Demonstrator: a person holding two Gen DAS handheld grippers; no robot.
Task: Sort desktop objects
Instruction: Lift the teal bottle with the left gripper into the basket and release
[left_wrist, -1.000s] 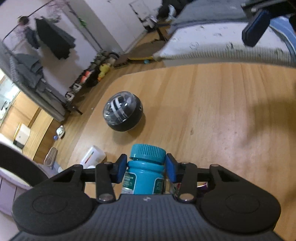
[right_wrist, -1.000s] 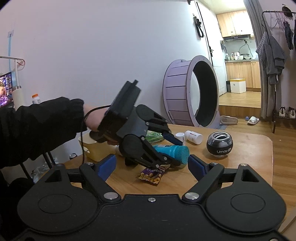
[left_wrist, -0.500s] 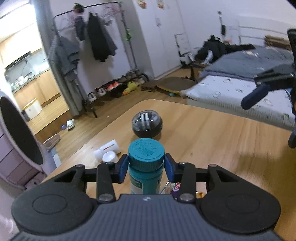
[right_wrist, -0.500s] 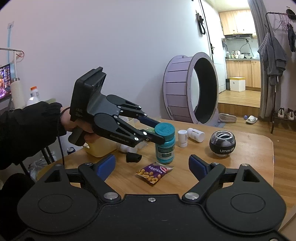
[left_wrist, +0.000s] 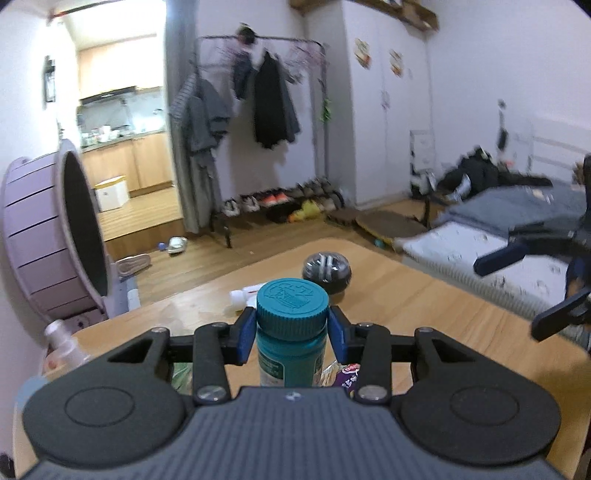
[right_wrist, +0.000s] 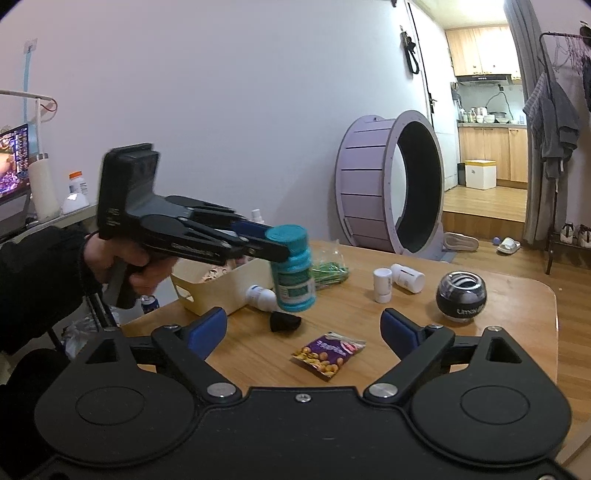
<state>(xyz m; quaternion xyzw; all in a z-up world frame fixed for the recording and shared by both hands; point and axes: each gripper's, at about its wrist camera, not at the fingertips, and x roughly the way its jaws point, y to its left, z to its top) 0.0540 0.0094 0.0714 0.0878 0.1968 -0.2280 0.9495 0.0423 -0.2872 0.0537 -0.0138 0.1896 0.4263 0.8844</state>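
My left gripper (left_wrist: 291, 332) is shut on a teal bottle (left_wrist: 291, 332) just under its cap. In the right wrist view the same teal bottle (right_wrist: 293, 273) hangs upright in the air above the table, next to a pale wooden box (right_wrist: 218, 284), with the left gripper (right_wrist: 273, 245) clamped on its neck. My right gripper (right_wrist: 303, 325) is open over the near side of the table with nothing between its blue fingers. A purple snack packet (right_wrist: 328, 354) lies on the wood just ahead of it.
On the table (right_wrist: 517, 332) are a black gyro ball (right_wrist: 461, 297), two white bottles (right_wrist: 397, 280), a third white bottle (right_wrist: 260, 295) by the box, a small black object (right_wrist: 284, 321) and a bag of green items (right_wrist: 328, 271). A purple wheel (right_wrist: 391, 184) stands behind the table.
The left gripper has lifted the teal bottle off the table and carried it left toward the wooden box. The right gripper has stayed in place, open.
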